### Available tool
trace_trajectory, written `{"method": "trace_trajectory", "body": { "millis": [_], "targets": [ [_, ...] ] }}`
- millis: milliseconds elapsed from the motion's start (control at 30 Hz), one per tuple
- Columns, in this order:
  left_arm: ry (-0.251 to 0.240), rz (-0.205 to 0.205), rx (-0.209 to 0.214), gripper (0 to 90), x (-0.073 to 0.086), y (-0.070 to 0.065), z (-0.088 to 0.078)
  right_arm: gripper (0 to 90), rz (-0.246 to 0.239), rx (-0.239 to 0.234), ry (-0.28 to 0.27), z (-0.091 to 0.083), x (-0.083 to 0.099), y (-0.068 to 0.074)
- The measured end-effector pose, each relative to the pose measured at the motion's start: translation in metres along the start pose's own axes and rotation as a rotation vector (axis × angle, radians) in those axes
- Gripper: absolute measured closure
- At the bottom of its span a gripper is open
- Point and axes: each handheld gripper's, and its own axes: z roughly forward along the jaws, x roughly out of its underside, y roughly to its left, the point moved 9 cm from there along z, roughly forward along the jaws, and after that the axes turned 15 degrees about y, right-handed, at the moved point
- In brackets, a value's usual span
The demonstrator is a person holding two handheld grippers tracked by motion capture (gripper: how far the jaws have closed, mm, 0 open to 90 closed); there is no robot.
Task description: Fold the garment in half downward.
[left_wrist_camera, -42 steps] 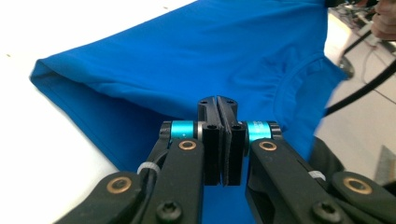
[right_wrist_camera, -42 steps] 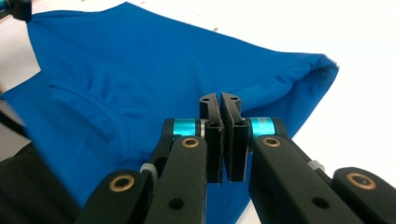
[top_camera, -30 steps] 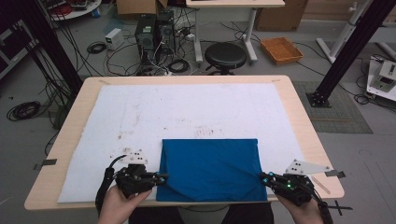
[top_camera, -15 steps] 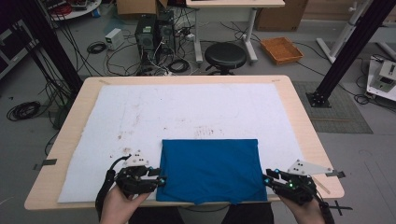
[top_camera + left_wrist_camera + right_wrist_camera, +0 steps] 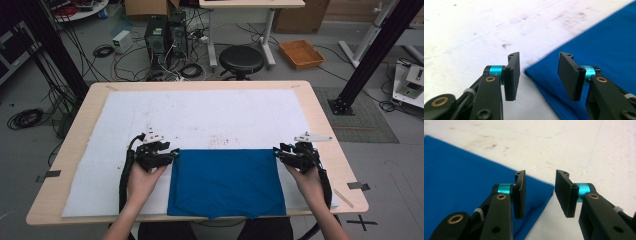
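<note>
A folded blue cloth (image 5: 227,182) lies flat on the white mat (image 5: 200,115) near the table's front edge, its near hem slightly over the edge. My left gripper (image 5: 172,152) sits at the cloth's far left corner and my right gripper (image 5: 276,151) at its far right corner. Both have just been opening their jaws. In the left gripper view the left gripper (image 5: 539,72) is open, with the cloth (image 5: 599,45) corner lying low between the jaws, untouched by the pads. The right gripper (image 5: 540,192) is open too, and the cloth (image 5: 461,170) corner lies under its left jaw.
The mat covers most of the wooden table (image 5: 325,135) and carries faint smudges behind the cloth. On the floor beyond stand a black stool (image 5: 241,59), an orange tray (image 5: 301,53), computer cases (image 5: 165,35) with cables, and black frame posts (image 5: 372,55) at both sides.
Both grippers were shut at the cloth's near corners; they opened and moved away from the person to its far corners. The cloth lies about where it was.
</note>
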Motion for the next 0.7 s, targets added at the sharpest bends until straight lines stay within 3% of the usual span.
{"method": "trace_trajectory", "body": {
  "millis": [200,267,300,333,467,700],
  "targets": [
    [0.092,-0.028,-0.001,54.8,0.006,0.007,0.026,60.1,0.059,-0.005,0.097,0.029,0.0,-0.012],
    [0.092,-0.017,-0.01,59.2,0.007,0.007,0.026,67.8,0.061,-0.029,0.121,0.033,0.004,-0.012],
    [0.096,-0.006,0.006,63.8,0.008,0.006,0.025,70.1,0.052,-0.033,0.133,0.035,0.006,-0.012],
    [0.094,-0.006,0.018,71.1,0.008,0.004,0.025,77.6,0.042,-0.028,0.129,0.034,0.006,-0.011],
    [0.098,0.027,0.018,85.3,0.008,-0.003,0.024,86.5,0.002,-0.034,0.128,0.033,0.007,-0.007],
    [0.08,0.015,0.016,86.8,0.003,0.003,0.025,87.2,-0.01,-0.031,0.104,0.035,-0.006,-0.012]
  ]
}}
